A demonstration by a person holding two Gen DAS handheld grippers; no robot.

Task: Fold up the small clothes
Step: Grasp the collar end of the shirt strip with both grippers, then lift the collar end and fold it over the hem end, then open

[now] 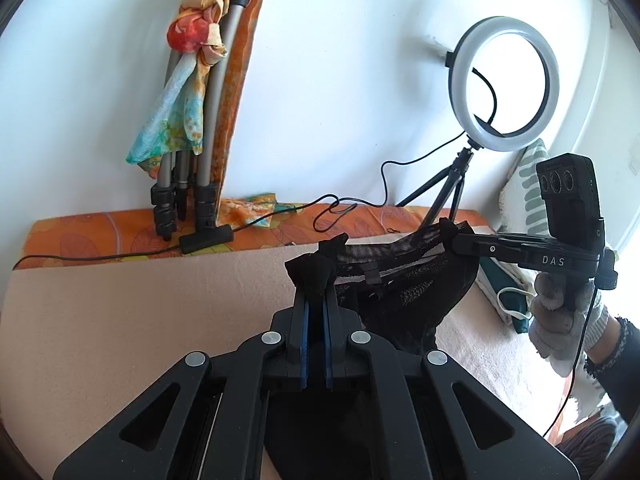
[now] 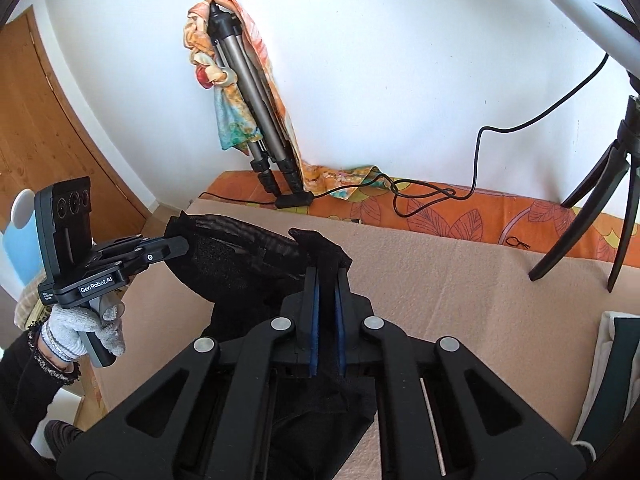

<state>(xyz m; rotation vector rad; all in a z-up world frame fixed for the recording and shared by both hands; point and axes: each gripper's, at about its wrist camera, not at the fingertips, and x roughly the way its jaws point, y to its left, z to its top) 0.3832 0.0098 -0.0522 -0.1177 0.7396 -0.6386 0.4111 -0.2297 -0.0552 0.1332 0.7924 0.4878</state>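
Both claws [image 1: 314,280] [image 2: 326,264] clamped on black garment [image 1: 400,284], tripod [image 1: 192,140], ring light [image 1: 504,80] behind

Open beige blanket [image 2: 460,280] ahead and beneath. Blocked along far edge by folded tripod [image 2: 256,120], looped cable [image 2: 424,194] and ring-light stand [image 2: 616,208]; stacked cloth [image 2: 616,360] at right.
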